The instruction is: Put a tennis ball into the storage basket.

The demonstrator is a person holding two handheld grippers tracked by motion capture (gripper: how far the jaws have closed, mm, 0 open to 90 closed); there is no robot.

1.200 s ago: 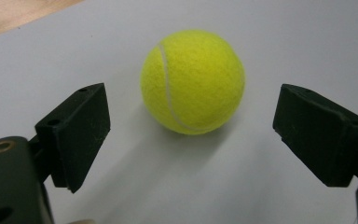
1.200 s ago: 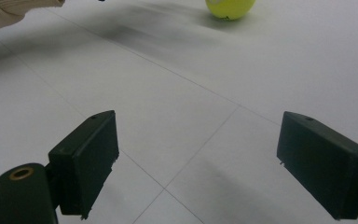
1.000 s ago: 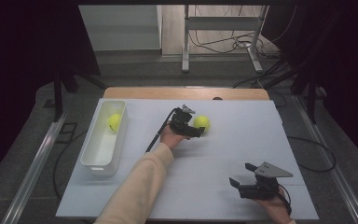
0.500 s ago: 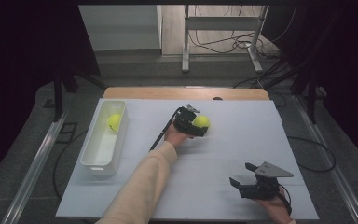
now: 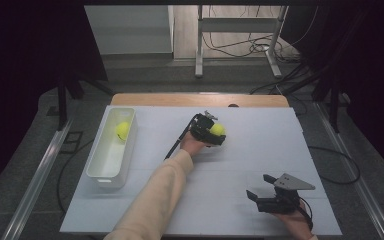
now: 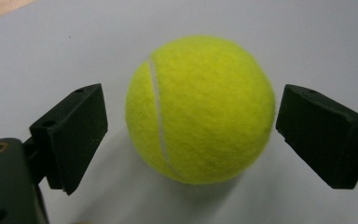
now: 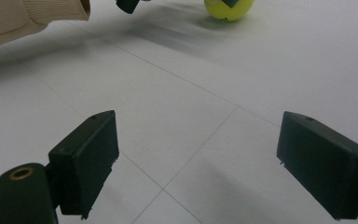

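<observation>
White sheeting covers the table (image 5: pixel 240 165), with dark floor around it. Over its far middle, the left gripper (image 5: pixel 215 135) has its jaws spread to either side of a yellow tennis ball (image 6: pixel 200 109); the ball sits between them on the sheet, a gap showing at the left jaw. Well to that gripper's left, a white bin (image 5: pixel 111 152) holds a second tennis ball (image 5: pixel 122 131). The right gripper (image 5: pixel 260 192) rests near the table's close edge, jaws spread over bare sheet.
</observation>
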